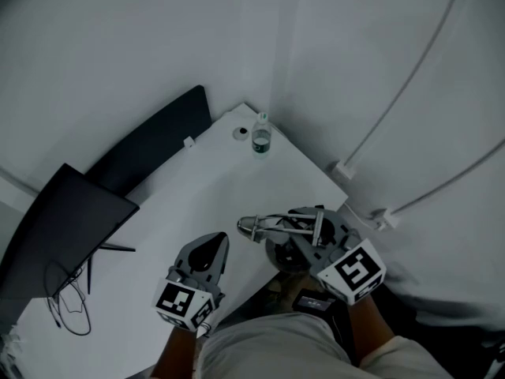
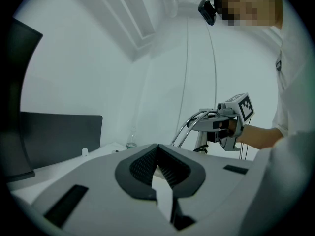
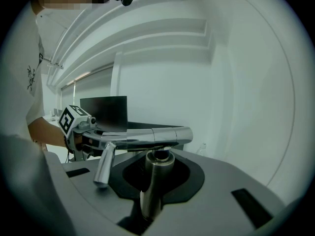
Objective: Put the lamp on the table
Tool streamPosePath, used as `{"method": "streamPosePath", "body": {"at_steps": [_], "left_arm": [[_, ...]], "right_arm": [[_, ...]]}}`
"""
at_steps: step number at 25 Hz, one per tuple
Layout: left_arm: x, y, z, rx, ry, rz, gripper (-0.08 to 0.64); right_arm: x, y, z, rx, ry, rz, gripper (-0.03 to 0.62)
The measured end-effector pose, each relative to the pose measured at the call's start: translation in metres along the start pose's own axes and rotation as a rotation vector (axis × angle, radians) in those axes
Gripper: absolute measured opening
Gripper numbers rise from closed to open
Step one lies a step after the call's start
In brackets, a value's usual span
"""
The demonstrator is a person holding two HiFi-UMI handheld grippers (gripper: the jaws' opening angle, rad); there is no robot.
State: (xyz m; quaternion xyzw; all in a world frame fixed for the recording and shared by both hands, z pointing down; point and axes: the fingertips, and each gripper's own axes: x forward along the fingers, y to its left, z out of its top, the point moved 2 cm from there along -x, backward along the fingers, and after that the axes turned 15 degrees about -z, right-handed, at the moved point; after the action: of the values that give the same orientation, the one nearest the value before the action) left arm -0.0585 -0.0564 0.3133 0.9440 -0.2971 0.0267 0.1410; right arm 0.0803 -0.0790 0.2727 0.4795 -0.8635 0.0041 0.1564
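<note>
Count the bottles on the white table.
1. The bottle stands upright near the table's far corner, beside a small round thing. The near edge is partly hidden.

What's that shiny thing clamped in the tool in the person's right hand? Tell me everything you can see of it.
It is a lamp of polished silver metal, as it looks. A round stem stands upright between the jaws of the right gripper, which press on it. Across the stem's top lie tubular arms, folded about level; a shorter tube slants down from them. It is by the near edge of the white table; whether it rests there I cannot tell.
</note>
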Motion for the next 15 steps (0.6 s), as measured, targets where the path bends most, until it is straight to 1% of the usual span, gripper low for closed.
{"method": "streamPosePath", "body": {"at_steps": [3, 6, 9, 12, 15], "left_arm": [[0.000, -0.001, -0.001, 0.024, -0.002, 0.006, 0.003], [0.003, -0.001, -0.010, 0.053, 0.008, 0.018, 0.003], [0.006, 0.000, -0.014, 0.081, -0.005, 0.025, 0.003], [0.009, 0.009, -0.013, 0.084, -0.005, 0.031, 0.003], [0.014, 0.029, -0.010, 0.073, 0.016, 0.049, 0.003]], "right_arm": [[0.001, 0.000, -0.001, 0.000, -0.022, -0.004, 0.064], [0.004, -0.002, -0.008, 0.010, -0.052, -0.007, 0.064], [0.006, -0.004, -0.013, 0.018, -0.081, -0.011, 0.064], [0.017, -0.007, -0.015, 0.017, -0.086, -0.011, 0.064], [0.041, -0.012, -0.011, 0.022, -0.067, 0.003, 0.064]]}}
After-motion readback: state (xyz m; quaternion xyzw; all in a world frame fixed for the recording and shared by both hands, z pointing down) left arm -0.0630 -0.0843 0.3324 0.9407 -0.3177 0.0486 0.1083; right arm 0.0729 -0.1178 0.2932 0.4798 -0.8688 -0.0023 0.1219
